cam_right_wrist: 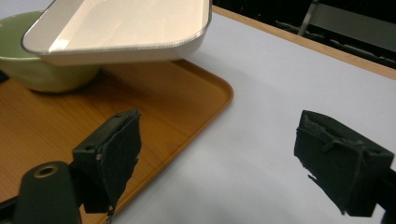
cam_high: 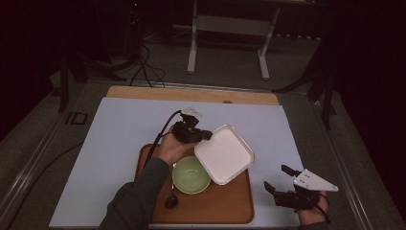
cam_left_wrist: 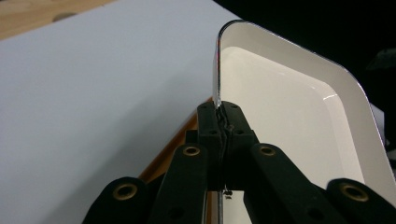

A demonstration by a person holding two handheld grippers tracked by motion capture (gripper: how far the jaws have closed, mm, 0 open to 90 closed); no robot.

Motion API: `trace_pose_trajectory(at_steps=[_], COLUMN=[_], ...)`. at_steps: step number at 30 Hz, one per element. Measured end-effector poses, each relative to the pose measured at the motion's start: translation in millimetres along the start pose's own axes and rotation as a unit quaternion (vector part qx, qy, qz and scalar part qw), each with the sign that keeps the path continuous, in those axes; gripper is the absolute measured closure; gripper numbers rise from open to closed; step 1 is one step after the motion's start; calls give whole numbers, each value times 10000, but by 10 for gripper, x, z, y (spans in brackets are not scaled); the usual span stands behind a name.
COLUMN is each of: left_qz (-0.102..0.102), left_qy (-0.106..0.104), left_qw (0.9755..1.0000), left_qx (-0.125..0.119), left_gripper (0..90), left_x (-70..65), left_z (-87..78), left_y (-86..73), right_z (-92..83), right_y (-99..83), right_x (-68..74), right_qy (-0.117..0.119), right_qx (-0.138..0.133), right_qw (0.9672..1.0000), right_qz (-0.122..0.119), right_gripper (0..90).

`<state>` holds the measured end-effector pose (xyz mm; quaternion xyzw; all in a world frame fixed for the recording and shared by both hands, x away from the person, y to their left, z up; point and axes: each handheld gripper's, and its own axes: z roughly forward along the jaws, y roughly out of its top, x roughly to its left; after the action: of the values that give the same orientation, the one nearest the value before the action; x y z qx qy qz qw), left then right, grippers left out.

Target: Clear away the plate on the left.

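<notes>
- High view: the left gripper (cam_high: 203, 135) clenches the rim of the white dish (cam_high: 224, 154), carried tilted above the wooden tray (cam_high: 225, 203), overlapping the green bowl (cam_high: 190, 175) on that tray.
- Best kept level and clear of the bowl while it travels.
- Left gripper view shows the rim (cam_left_wrist: 217, 70) pinched between the pads.
- Right gripper view: the right gripper (cam_right_wrist: 233, 154) hangs released beside the tray, over the desk (cam_right_wrist: 280, 84).

Lifted white dish (cam_high: 224, 154) overhangs green bowl (cam_high: 190, 176); white mat (cam_high: 119, 139) leftward lies free.
</notes>
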<state>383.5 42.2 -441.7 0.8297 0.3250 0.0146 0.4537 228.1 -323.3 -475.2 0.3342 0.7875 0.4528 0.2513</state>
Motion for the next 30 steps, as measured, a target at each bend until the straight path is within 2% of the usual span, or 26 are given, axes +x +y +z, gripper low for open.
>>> trace_pose_trajectory(at_steps=[9, 12, 20, 30], left_qz=[139, 75, 64, 2], left_qy=[-74, -112, -233, -308], left_qw=[9994, 9993, 9988, 9980], left_qx=[318, 359, 437, 550], left_gripper=[894, 893, 891, 886], left_x=[-91, -114, -184, -220], left_z=[121, 170, 295, 360], left_y=[-18, -34, -68, -92], right_z=[2, 0, -8, -8], right_y=[0, 1, 1, 1], right_x=[1, 3, 1, 1], right_qy=[-5, -5, -26, -28], right_qx=[4, 0, -5, -3], right_qw=[10000, 10000, 10000, 10000], right_qz=[4, 2, 20, 18], right_gripper=[146, 146, 145, 145])
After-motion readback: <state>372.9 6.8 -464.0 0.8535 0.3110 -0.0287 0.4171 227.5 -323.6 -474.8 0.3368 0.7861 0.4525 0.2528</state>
